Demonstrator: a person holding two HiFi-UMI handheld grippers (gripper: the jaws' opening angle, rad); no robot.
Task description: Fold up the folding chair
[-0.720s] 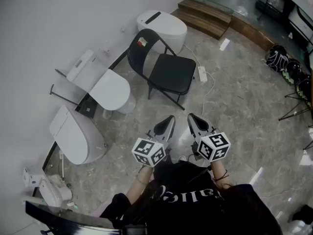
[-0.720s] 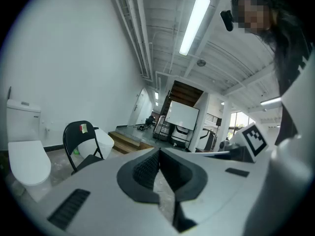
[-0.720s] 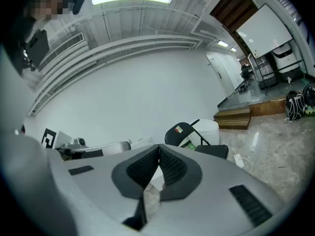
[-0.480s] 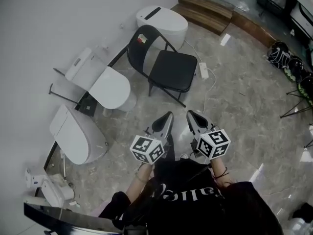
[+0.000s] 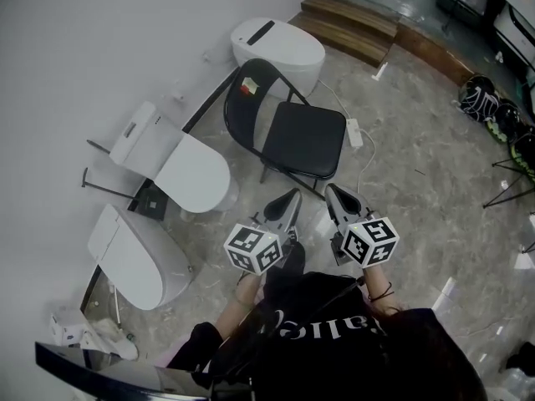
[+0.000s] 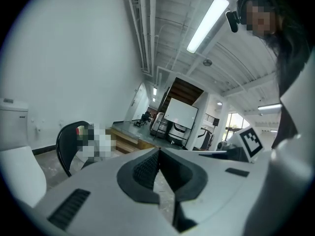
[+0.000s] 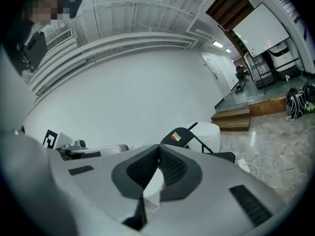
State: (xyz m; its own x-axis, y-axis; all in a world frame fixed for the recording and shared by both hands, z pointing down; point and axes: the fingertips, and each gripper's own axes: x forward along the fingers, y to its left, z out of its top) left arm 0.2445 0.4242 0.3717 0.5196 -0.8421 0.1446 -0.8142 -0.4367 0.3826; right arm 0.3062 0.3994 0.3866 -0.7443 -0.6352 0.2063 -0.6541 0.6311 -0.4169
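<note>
At twelve o'clock, just ahead of me, the chair [image 5: 301, 136] stands open and untouched, while my left gripper [image 5: 289, 199] and right gripper [image 5: 333, 192] both hover with fingers pressed together on nothing. With a toilet [image 5: 196, 161] close at its nine o'clock and a power strip [image 5: 354, 132] at its three, I reckon a careless fold could knock porcelain or snag the cord. Fingers left unspread would only shove the chair.
</note>
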